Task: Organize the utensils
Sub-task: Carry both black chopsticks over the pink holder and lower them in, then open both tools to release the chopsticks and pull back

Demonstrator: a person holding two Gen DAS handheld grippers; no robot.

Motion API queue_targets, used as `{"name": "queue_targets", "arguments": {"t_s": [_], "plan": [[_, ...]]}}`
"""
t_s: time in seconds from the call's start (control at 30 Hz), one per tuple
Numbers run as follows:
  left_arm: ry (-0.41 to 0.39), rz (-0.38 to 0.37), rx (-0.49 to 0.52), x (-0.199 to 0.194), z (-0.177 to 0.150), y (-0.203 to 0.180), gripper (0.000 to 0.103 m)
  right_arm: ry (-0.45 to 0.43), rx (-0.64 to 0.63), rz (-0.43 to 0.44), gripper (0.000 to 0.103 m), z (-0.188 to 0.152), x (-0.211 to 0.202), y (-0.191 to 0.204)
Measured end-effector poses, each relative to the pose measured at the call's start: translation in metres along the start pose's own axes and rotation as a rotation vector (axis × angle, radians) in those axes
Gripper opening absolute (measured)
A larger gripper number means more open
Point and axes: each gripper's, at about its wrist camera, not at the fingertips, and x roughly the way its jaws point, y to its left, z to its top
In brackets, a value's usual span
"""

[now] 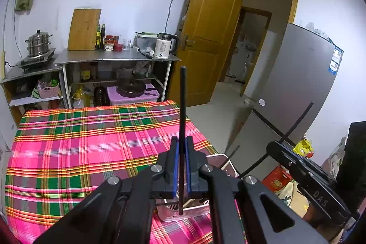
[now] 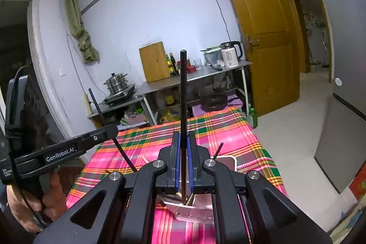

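Holding one black chopstick apiece, both grippers sit above the near edge of the plaid tablecloth (image 1: 80,141). The left gripper (image 1: 182,150) has its blue pads clamped on a black chopstick (image 1: 182,106) that stands nearly upright, its lower tip over the pale utensil tray (image 1: 219,158) just below the fingers. The right gripper (image 2: 182,148) is closed the same way on its own chopstick (image 2: 183,95), also upright over that tray (image 2: 228,161), where a few more sticks lie. This looks like the carrying step, each stick lifted clear of the tray. Next, each stick needs a destination, which I cannot make out, and a steady, level release there.
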Motion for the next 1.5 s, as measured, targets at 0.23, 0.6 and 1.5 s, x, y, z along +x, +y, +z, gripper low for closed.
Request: {"name": "queue_targets", "arguments": {"t_s": [0.23,0.6,1.5], "plan": [[-0.009,-0.011,-0.014,0.006,0.009,0.002,0.006,0.020,-0.006,-0.008,0.005,-0.006,0.011,-0.003],[0.017,-0.007,-0.022,0.022,-0.002,0.006,0.006,0.068,0.003,-0.015,0.005,-0.023,0.023,-0.009],[0.011,-0.025,-0.051,-0.007,-0.036,0.020,0.033,0.104,-0.002,-0.014,0.018,-0.046,0.012,0.001]]}}
